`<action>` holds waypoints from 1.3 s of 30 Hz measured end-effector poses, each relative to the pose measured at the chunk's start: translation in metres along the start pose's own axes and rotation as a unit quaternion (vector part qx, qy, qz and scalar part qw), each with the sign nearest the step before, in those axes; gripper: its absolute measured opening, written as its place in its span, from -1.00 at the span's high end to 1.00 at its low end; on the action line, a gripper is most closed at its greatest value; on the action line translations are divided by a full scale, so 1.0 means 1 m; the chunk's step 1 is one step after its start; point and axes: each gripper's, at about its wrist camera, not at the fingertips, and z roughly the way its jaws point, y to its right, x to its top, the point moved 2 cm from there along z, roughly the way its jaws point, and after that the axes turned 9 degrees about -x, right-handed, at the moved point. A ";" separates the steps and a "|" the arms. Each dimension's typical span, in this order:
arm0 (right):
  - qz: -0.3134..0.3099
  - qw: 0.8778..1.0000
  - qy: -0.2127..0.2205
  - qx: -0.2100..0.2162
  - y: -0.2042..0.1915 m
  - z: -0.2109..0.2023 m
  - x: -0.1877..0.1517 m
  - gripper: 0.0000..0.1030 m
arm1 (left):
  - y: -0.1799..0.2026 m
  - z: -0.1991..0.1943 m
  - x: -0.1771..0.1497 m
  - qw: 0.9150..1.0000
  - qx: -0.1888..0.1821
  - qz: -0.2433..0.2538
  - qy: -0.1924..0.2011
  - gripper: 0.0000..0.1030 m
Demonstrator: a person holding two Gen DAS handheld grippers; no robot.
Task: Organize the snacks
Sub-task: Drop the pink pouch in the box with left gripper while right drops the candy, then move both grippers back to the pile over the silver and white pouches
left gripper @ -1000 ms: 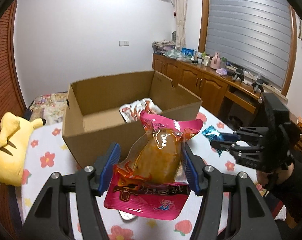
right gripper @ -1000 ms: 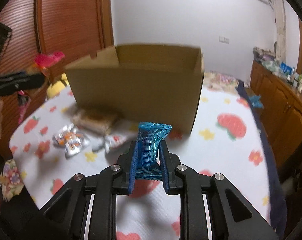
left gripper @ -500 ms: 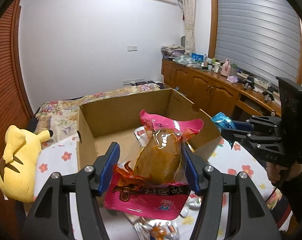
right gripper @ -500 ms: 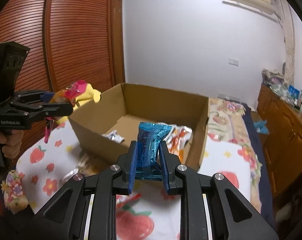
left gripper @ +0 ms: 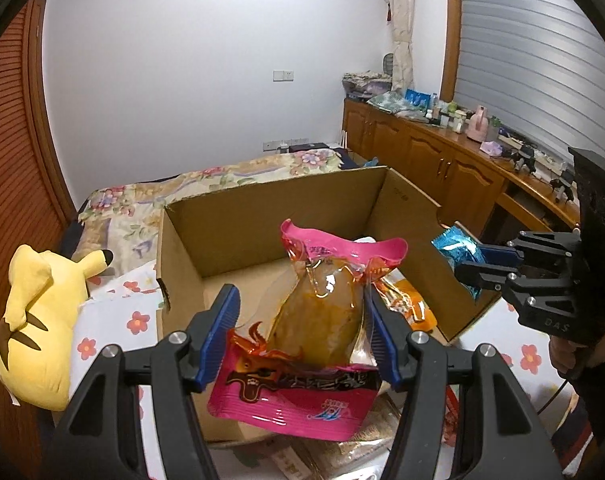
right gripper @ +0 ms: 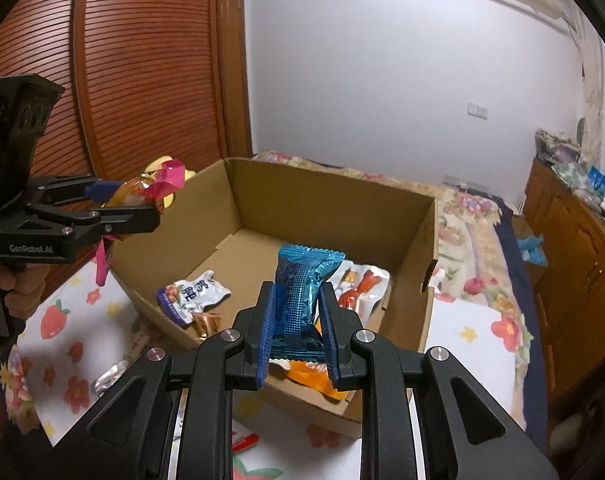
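Note:
An open cardboard box (left gripper: 262,216) (right gripper: 326,196) stands on the flowered table. My left gripper (left gripper: 300,312) is shut on a pink and clear snack pouch (left gripper: 322,320) and holds it above the box's near edge; it also shows in the right wrist view (right gripper: 142,200). My right gripper (right gripper: 298,300) is shut on a blue foil snack packet (right gripper: 302,296) above the box's near wall; it also shows in the left wrist view (left gripper: 468,260). Inside the box lie a white packet (right gripper: 194,292) and orange and white packets (right gripper: 362,280).
A yellow plush toy (left gripper: 42,320) lies left of the box. Loose snack packets (right gripper: 110,376) lie on the table in front of the box. A bed with a floral cover (left gripper: 206,184) is behind, wooden cabinets (left gripper: 442,168) to the right.
Both grippers have moved forward and over the box with their packets, so the box's inside now shows more fully. Both stay shut.

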 end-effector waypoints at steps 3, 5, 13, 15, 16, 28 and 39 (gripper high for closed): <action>-0.004 1.000 -0.010 0.001 0.000 0.007 -0.001 0.61 | -0.004 0.010 0.000 1.000 0.008 0.001 -0.012 -0.19; -0.006 1.000 -0.015 0.003 -0.001 0.010 -0.002 0.61 | -0.006 0.015 0.000 1.000 0.009 -0.001 -0.017 -0.19; -0.009 1.000 -0.024 0.003 -0.003 0.018 -0.003 0.59 | -0.012 0.020 0.004 1.000 0.015 -0.006 -0.017 -0.20; -0.008 1.000 -0.026 0.005 -0.003 0.020 -0.004 0.59 | -0.012 0.021 0.003 1.000 0.016 -0.006 -0.019 -0.20; -0.007 1.000 -0.026 0.004 -0.003 0.020 -0.004 0.57 | -0.013 0.022 0.002 1.000 0.017 -0.007 -0.020 -0.20; -0.005 1.000 -0.023 0.007 -0.009 0.011 -0.009 0.46 | -0.011 0.025 0.003 1.000 0.021 -0.007 -0.020 -0.23; 0.007 1.000 -0.017 -0.004 -0.009 0.003 -0.012 0.26 | -0.011 0.012 0.002 1.000 0.017 -0.016 -0.003 -0.35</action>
